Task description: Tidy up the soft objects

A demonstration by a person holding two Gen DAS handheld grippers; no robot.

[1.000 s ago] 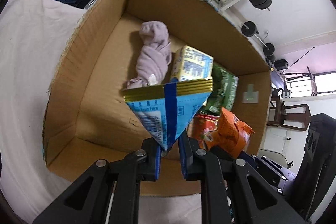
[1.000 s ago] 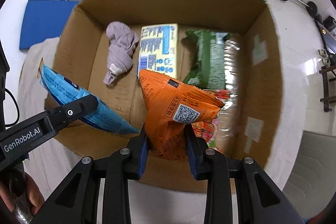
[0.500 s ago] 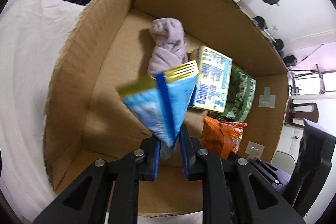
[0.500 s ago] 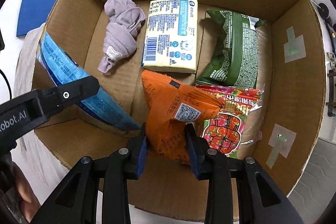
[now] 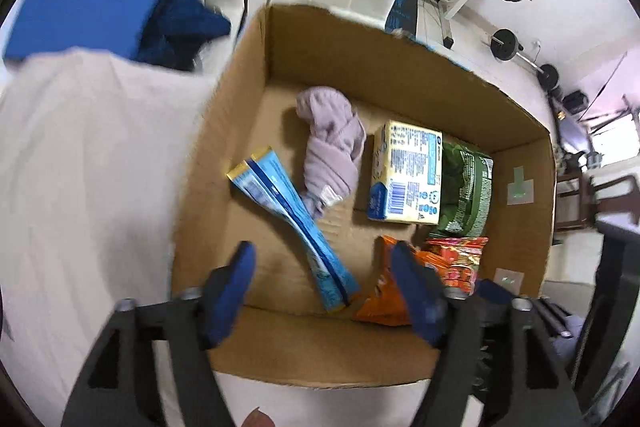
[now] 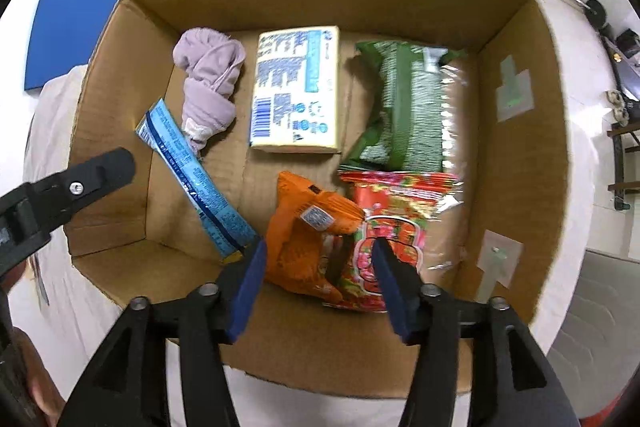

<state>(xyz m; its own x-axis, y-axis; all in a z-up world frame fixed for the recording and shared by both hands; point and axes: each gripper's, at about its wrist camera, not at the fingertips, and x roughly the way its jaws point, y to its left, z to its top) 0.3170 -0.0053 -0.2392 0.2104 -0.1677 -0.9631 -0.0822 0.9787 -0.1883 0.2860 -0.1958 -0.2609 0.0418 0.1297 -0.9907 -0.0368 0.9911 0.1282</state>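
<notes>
Cardboard box (image 6: 516, 187) holds everything, largest first: green pack (image 6: 404, 115), yellow carton (image 6: 296, 95), blue packet (image 6: 196, 179) leaning at left wall, orange bag (image 6: 308, 247).

Left claw (image 5: 320, 291) wide open, empty. Right claw (image 6: 316, 275) wide open, straddling orange bag, gripping nothing.

Judgement: lift both straight up, clear of box rim.

Six items held in cardboard box (image 6: 516, 155), rolled cloth (image 6: 208, 87) far left, tissue pack (image 6: 296, 95) beside it, noodle pack (image 6: 404, 107) far right, long sachet (image 6: 196, 179) laid before cloth, crumpled snack bag (image 6: 308, 247) near centre, candy bag (image 6: 396, 223) touching it at right.
</notes>
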